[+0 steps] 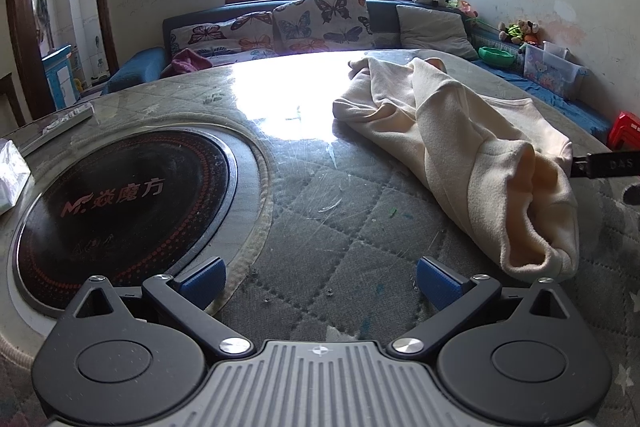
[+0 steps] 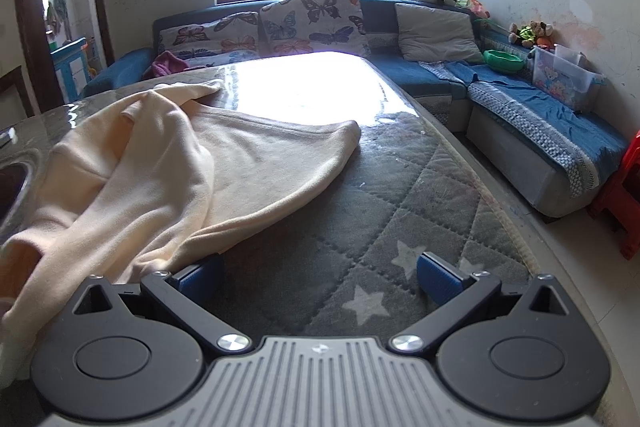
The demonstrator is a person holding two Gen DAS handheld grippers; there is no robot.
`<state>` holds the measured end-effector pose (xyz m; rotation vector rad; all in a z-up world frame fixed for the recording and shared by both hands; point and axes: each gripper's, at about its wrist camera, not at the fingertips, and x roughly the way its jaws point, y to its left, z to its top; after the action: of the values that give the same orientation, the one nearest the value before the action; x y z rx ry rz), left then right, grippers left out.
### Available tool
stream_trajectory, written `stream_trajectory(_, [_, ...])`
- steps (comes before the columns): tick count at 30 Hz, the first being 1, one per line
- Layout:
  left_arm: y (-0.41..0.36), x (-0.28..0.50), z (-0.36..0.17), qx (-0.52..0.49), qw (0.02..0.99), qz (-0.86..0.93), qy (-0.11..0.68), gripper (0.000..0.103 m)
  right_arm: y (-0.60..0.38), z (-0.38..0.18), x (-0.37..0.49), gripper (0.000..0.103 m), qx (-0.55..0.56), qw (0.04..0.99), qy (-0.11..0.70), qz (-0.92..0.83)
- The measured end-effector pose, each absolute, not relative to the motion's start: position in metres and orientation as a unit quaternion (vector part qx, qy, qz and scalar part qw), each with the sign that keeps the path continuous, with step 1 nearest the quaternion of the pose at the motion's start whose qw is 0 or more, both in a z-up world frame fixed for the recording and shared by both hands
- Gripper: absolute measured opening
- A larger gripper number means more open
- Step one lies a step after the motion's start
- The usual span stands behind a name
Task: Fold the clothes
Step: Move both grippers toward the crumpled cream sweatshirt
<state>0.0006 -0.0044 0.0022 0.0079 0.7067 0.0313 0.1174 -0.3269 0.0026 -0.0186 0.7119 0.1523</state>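
Observation:
A cream fleece garment (image 1: pixel 472 143) lies crumpled on the round glass-topped table (image 1: pixel 320 195), with an open sleeve cuff (image 1: pixel 524 227) toward me. My left gripper (image 1: pixel 320 281) is open and empty, low over the table, left of the cuff. In the right wrist view the garment (image 2: pixel 192 163) spreads across the left half of the table. My right gripper (image 2: pixel 320 277) is open and empty, its left finger (image 2: pixel 200 277) right beside the garment's near edge. Part of the right gripper (image 1: pixel 608 163) shows at the far right of the left wrist view.
A black induction hob (image 1: pixel 120 211) is set into the table centre. A remote control (image 1: pixel 60 125) and a tissue pack (image 1: pixel 10 175) lie at the left. A blue corner sofa (image 2: pixel 520 115) with butterfly cushions runs behind the table. A red stool (image 2: pixel 624 195) stands at the right.

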Motion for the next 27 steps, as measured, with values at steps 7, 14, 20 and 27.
stream_trajectory(7, [-0.009,-0.006,0.01,-0.015,0.931,0.033,0.363,0.103,-0.324,0.018,0.085,0.103,-0.014,0.937,0.334,0.106])
stream_trajectory(14, [-0.019,-0.018,0.021,-0.034,0.927,0.065,0.368,0.103,-0.314,0.029,0.053,0.103,-0.014,0.938,0.324,0.121])
stream_trajectory(20, [-0.028,-0.026,0.032,-0.05,0.925,0.078,0.37,0.103,-0.302,0.034,0.032,0.103,-0.037,0.939,0.32,0.124])
stream_trajectory(27, [-0.037,-0.033,0.041,-0.048,0.924,0.085,0.369,0.103,-0.291,0.034,0.012,0.103,-0.038,0.934,0.332,0.129])
